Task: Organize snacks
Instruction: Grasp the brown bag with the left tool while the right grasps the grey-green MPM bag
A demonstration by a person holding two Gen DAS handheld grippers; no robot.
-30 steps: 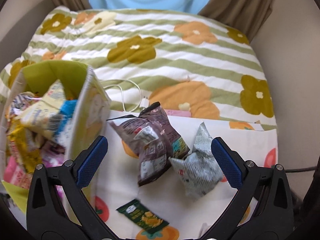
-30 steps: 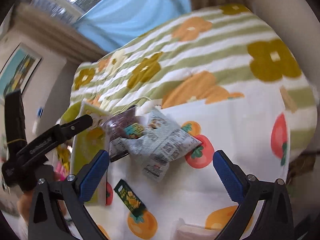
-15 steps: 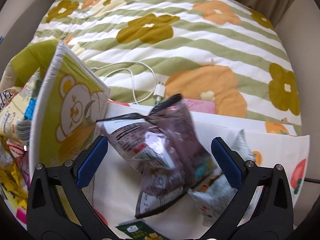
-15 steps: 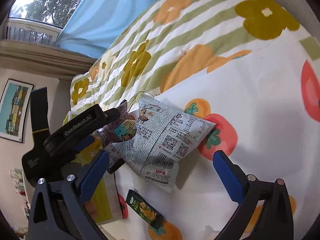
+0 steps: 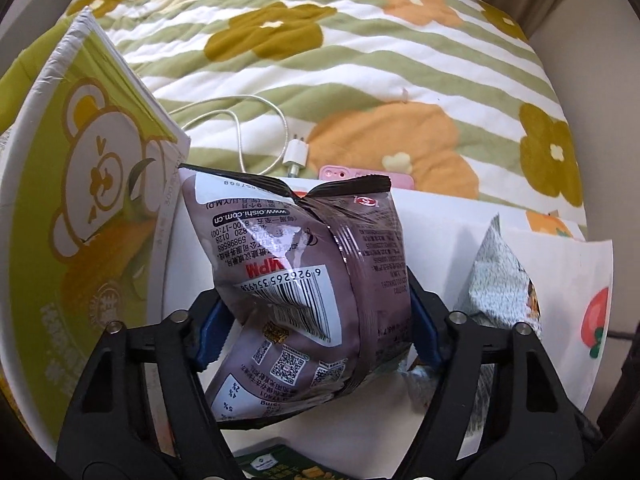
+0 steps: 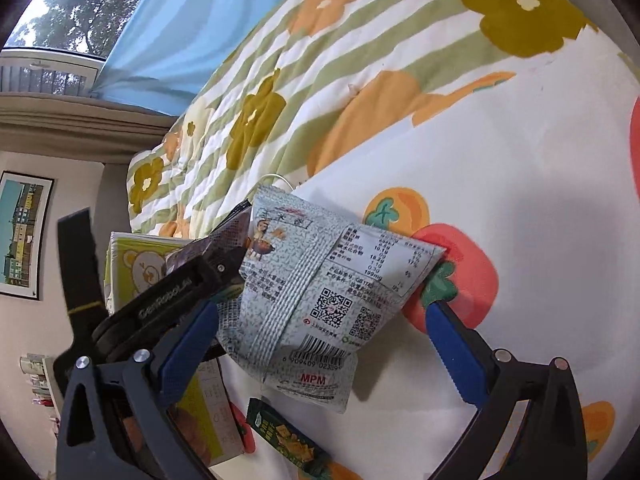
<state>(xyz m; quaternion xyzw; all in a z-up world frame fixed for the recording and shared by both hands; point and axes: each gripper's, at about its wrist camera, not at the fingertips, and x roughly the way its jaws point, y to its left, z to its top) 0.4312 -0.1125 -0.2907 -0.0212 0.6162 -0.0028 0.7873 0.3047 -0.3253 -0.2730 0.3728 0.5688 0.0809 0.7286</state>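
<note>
My left gripper (image 5: 316, 320) is shut on a brown-purple snack bag (image 5: 304, 276), squeezing its lower half; the bag stands next to the green bear-print box (image 5: 84, 216). A grey-speckled snack bag (image 6: 320, 300) lies on the fruit-print cloth (image 6: 540, 240), also at right in the left wrist view (image 5: 500, 292). My right gripper (image 6: 320, 340) is open, its blue pads straddling the grey bag without touching it. The left gripper (image 6: 176, 300) shows in the right wrist view, holding the brown bag (image 6: 220, 240). A small dark green packet (image 6: 284, 436) lies in front.
A flower-striped quilt (image 5: 360, 60) covers the bed behind. A white charger cable (image 5: 276, 136) and a pink phone (image 5: 360, 174) lie at the cloth's far edge. A framed picture (image 6: 20, 232) hangs on the left wall.
My left gripper moved forward and closed on the brown bag. My right gripper came closer to the grey bag and stayed open.
</note>
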